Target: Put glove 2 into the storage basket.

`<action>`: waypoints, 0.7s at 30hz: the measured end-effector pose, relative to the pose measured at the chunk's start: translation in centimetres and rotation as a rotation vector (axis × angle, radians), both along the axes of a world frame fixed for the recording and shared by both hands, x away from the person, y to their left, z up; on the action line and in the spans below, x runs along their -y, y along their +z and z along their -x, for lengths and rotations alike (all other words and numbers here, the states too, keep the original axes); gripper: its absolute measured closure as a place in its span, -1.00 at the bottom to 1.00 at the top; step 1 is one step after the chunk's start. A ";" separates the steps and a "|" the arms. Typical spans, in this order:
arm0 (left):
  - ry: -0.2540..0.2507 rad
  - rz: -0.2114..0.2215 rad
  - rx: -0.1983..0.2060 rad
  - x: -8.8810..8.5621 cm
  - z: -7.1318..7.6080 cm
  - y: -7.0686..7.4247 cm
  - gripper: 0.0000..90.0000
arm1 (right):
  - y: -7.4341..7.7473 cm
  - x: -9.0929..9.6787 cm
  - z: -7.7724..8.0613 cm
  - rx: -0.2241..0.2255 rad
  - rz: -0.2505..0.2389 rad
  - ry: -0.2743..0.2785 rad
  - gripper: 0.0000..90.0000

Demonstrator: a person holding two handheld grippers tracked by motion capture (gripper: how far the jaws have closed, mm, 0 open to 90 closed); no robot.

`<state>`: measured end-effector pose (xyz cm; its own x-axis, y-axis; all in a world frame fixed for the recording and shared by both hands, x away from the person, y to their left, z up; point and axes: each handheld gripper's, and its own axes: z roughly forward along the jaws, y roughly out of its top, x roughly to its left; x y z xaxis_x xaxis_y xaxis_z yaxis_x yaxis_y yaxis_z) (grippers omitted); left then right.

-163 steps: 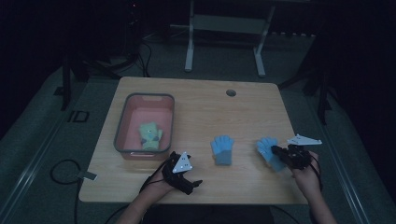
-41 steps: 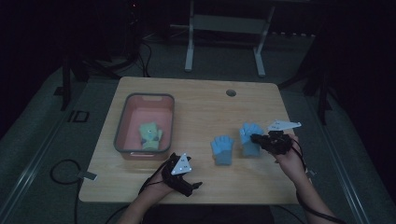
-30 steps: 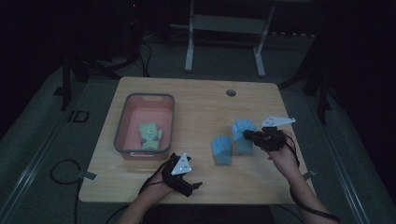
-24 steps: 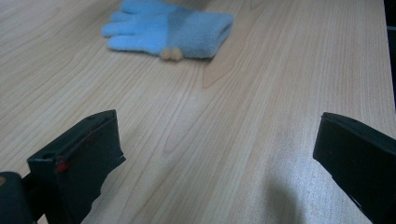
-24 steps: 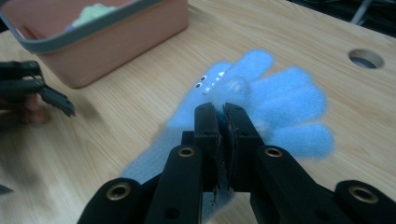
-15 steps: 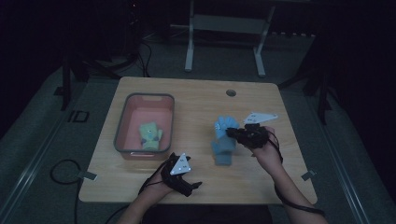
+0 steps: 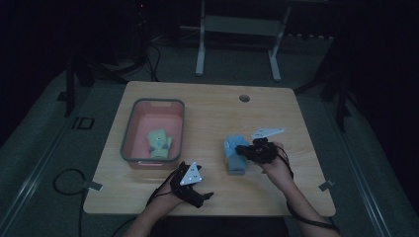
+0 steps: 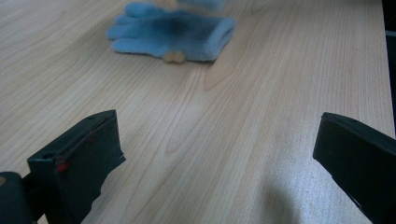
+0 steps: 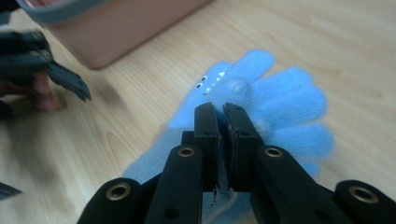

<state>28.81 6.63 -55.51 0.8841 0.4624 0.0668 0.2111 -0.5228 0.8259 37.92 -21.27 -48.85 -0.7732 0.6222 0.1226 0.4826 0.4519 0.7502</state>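
Observation:
My right gripper (image 7: 243,150) is shut on a light blue glove (image 7: 230,144), held by its cuff just above the table's middle right. In the right gripper view the jaws pinch that glove (image 9: 289,107), whose fingers spread out beyond them. A second blue glove (image 7: 237,166) lies flat on the table, directly below and partly under the held one. My left gripper (image 7: 205,197) rests near the front edge, open and with nothing between its jaws. In the left gripper view it faces the lying glove (image 8: 173,30) across bare wood.
A pink bin with a grey rim (image 7: 129,133) stands at the table's left and holds a green glove (image 7: 158,143). The bin's wall (image 9: 116,32) is to the left in the right gripper view. A small round hole (image 7: 244,98) sits near the far edge.
My right gripper has carried the blue glove leftward from the table's right side and lowered it over the other blue glove. The left gripper has stayed put.

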 end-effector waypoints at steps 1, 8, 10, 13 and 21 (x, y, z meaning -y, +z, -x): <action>0.000 0.000 -0.003 0.0 0.0 0.0 -0.98 | -0.4 0.1 0.0 -0.012 0.000 -0.006 0.88; -0.006 0.000 -0.002 0.1 0.0 0.0 -0.98 | -2.4 0.2 -0.4 -0.055 0.009 -0.029 0.87; -0.003 0.000 0.004 0.1 0.0 0.0 -0.98 | -3.0 0.1 -0.6 -0.069 0.016 -0.036 0.87; 0.015 -0.003 0.019 0.0 0.0 0.1 -0.98 | -3.9 -0.1 -0.9 -0.076 0.040 -0.042 0.86; 0.009 0.031 -0.004 0.1 0.1 0.2 -0.98 | -4.8 -0.2 -1.0 -0.073 0.072 -0.049 0.81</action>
